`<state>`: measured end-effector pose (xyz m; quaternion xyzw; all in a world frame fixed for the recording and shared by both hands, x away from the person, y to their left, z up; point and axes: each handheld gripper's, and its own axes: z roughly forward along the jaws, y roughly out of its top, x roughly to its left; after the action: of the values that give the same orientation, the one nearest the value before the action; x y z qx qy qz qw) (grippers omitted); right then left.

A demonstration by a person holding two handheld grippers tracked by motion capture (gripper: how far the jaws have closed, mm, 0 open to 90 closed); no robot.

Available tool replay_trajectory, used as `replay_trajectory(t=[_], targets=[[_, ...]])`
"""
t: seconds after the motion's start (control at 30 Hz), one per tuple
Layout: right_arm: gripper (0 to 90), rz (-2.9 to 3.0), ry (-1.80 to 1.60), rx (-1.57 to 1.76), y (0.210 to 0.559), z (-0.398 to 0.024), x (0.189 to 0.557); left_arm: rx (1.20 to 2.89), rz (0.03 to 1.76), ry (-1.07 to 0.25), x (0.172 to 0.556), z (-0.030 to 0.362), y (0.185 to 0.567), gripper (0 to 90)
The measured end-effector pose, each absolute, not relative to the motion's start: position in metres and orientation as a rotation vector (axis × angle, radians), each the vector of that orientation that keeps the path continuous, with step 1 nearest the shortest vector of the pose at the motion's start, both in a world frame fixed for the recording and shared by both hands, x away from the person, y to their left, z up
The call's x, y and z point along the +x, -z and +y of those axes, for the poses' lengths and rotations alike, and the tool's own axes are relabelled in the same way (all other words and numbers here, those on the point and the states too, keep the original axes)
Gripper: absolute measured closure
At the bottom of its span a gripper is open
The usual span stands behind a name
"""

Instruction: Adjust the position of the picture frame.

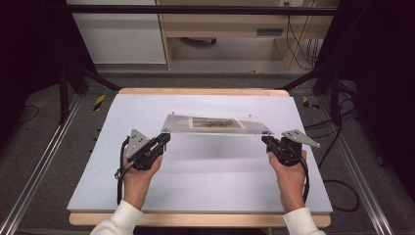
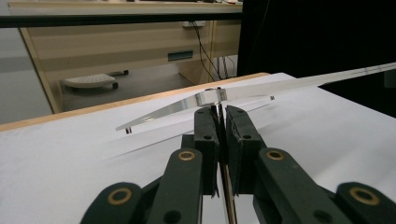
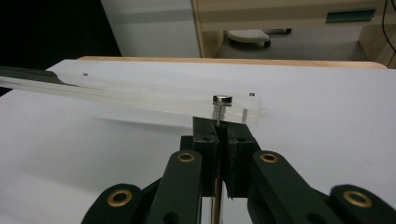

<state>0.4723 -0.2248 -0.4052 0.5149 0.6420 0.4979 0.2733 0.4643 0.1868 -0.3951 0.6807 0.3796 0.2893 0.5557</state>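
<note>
A white sheet (image 1: 205, 181) is covering a wooden table (image 1: 195, 91), with a wooden desk (image 1: 235, 24) and cables (image 1: 301, 39) standing behind it and dark frame rails at both sides. A clear acrylic picture frame (image 1: 215, 125), with a small picture (image 1: 216, 123) sandwiched in its middle, is hanging level above the sheet, well clear of it, casting a shadow underneath. The left gripper (image 1: 164, 139) is clenching a metal corner pin (image 2: 217, 109) at the frame's near left corner; in the left gripper view the jaws are pressing together on the pin's shaft just under the plate. The right gripper (image 1: 266, 141) is doing the same at the near right corner, jaws clamping the shaft below a round pin head (image 3: 222, 99). Risks, as I am reading them: both grips are sitting on thin, smooth posts along one edge, so the far edge is hanging unsupported and the plate may be pivoting down around the pins. If the hands are drifting apart or moving unevenly, a pin could slip out or the layers twist. Any loosening and the frame is dropping corner-first onto the sheet.
</note>
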Motion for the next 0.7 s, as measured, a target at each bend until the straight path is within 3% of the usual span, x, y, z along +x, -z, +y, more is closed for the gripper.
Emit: replay_trajectory(t=[0.3,0.7], targets=[[85.1,1.709,-1.31,1.396,0.409,-0.222,0.471,1.609,0.895,-0.683,0.478,0.189,0.403,82.7],[85.1,1.743,-1.314,1.369,0.416,-0.205,0.467,1.598,0.941,-0.676,0.468,0.207,0.419,82.6]])
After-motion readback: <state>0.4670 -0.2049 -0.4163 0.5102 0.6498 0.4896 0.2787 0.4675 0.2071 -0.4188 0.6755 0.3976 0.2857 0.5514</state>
